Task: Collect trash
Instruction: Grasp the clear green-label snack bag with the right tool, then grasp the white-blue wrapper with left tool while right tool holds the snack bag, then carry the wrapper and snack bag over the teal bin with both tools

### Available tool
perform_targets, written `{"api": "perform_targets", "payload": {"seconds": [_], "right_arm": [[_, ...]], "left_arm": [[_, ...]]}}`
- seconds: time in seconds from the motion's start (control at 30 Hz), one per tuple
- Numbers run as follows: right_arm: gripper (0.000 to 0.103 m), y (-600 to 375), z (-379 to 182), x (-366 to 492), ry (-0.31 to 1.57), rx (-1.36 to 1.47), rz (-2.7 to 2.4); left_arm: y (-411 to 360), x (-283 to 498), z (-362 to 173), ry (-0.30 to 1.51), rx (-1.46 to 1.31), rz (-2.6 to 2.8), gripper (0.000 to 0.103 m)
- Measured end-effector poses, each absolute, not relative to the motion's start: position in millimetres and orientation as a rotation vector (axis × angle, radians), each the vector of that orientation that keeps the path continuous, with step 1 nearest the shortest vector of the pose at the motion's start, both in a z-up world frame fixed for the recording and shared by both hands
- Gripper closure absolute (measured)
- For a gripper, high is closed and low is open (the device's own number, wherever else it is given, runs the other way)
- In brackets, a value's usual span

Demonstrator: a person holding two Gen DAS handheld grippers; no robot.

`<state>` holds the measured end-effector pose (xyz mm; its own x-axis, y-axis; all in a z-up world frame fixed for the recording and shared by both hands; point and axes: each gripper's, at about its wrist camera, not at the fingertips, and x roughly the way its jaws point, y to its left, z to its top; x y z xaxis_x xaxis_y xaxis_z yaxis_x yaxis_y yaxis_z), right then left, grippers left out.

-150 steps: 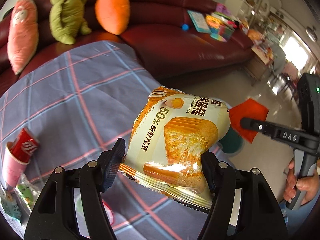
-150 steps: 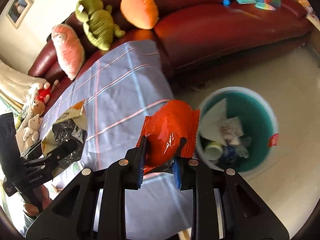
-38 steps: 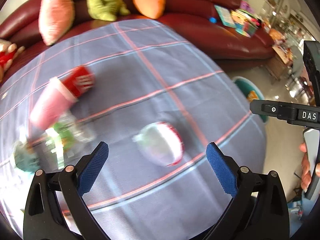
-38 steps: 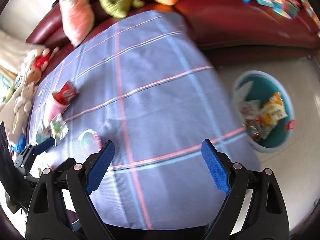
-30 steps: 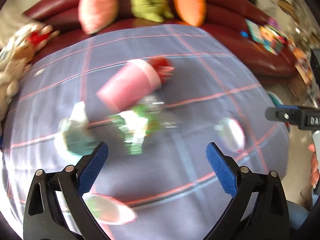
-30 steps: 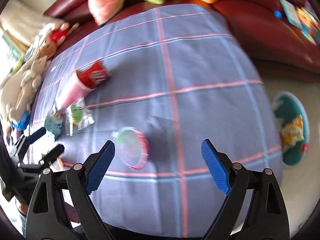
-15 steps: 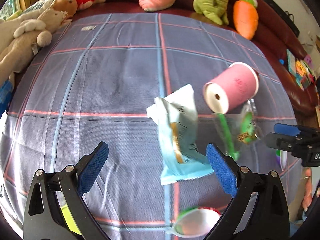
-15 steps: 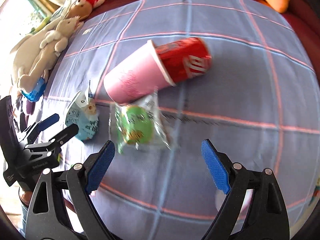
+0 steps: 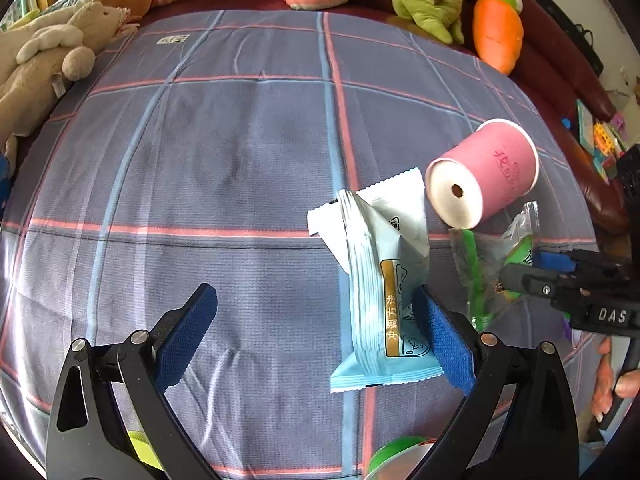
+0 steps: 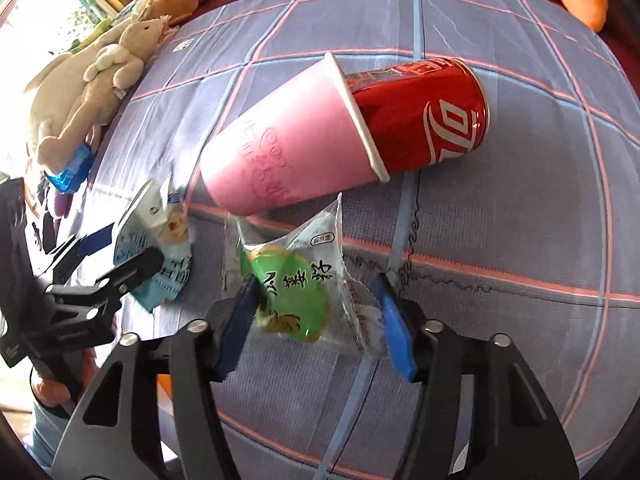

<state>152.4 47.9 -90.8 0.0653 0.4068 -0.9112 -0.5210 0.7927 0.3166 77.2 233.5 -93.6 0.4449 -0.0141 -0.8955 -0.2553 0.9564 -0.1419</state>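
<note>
A light blue snack packet (image 9: 384, 280) stands crumpled on the checked cloth (image 9: 224, 152); my left gripper (image 9: 316, 324) is open around it, its right pad touching the packet. The packet also shows in the right wrist view (image 10: 160, 248). A clear wrapper with a green label (image 10: 296, 284) lies between the pads of my right gripper (image 10: 316, 324), which is open with both pads close to the wrapper's sides. Behind it a pink paper cup (image 10: 288, 148) lies on its side with a red cola can (image 10: 424, 112) stuck in its mouth.
Plush toys (image 9: 52, 60) line the left edge and the dark red sofa (image 9: 560, 52) at the back. A green-and-white lid (image 9: 400, 460) lies near the cloth's front edge. The pink cup also shows in the left wrist view (image 9: 488, 172).
Both grippers swung from the bin side back over the table and lowered. The left one now straddles the blue packet; the right one has narrowed around the green wrapper.
</note>
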Motion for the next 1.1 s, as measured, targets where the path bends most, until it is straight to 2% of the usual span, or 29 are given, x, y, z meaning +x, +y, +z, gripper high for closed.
{"api": "perform_targets", "payload": {"seconds": [0.03, 0.1, 0.17, 0.2, 0.23, 0.33, 0.37, 0.7, 1.1], "right_arm": [[0.052, 45, -89, 150, 1.331, -0.095, 0.702], [0.053, 39, -86, 148, 1.325, -0.084, 0.693], [0.056, 32, -83, 145, 1.319, -0.074, 0.689], [0.057, 28, -81, 144, 1.319, -0.066, 0.688], [0.058, 24, -79, 141, 1.317, -0.061, 0.686], [0.058, 12, -72, 135, 1.302, -0.043, 0.682], [0.058, 9, -69, 133, 1.295, -0.039, 0.680], [0.059, -45, -45, 122, 1.237, 0.062, 0.652], [0.058, -146, -24, 120, 1.145, 0.206, 0.520]], "left_arm": [[230, 78, -93, 1.099, -0.267, 0.147, 0.005], [224, 78, -92, 1.095, -0.249, 0.145, 0.014], [217, 79, -94, 1.106, -0.245, 0.123, 0.038], [214, 80, -95, 1.111, -0.246, 0.116, 0.046], [211, 80, -95, 1.117, -0.243, 0.116, 0.064], [207, 77, -92, 1.104, -0.243, 0.132, 0.071], [206, 75, -90, 1.098, -0.246, 0.136, 0.081], [176, 57, -54, 1.036, -0.247, 0.089, 0.081], [89, 75, -33, 1.002, -0.171, -0.045, 0.081]]}}
